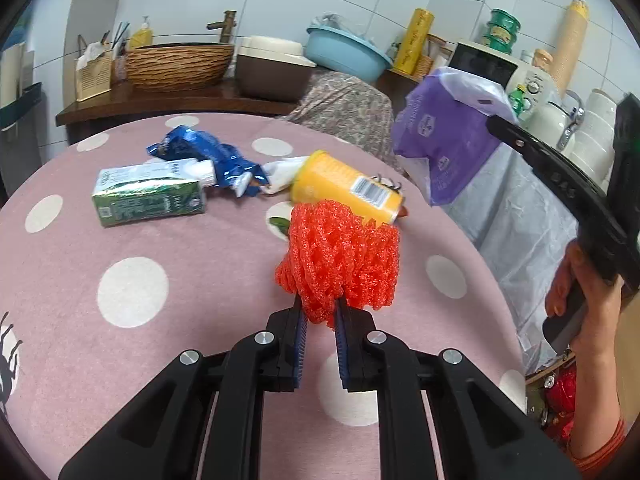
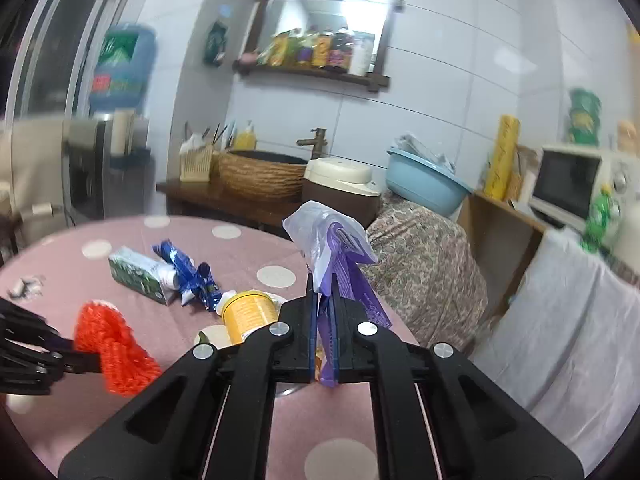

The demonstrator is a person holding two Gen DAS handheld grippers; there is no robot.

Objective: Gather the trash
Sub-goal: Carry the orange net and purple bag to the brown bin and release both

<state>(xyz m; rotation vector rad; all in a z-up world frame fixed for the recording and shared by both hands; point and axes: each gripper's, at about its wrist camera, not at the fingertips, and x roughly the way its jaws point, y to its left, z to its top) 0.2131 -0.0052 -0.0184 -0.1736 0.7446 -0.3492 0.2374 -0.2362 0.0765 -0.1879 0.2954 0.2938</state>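
In left claw (image 1: 320, 312): orange net (image 1: 340, 260).

Soft even indoor light; fisheye edges bend and darken, right wrist view blurred at its sides.

Pink dotted table (image 1: 132, 280) bears green carton (image 1: 148, 196), blue wrapper (image 1: 208, 152), yellow cup (image 1: 344, 186).

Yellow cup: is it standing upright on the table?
No: in the left wrist view the yellow cup lies on its side on the pink table, behind the orange foam net.
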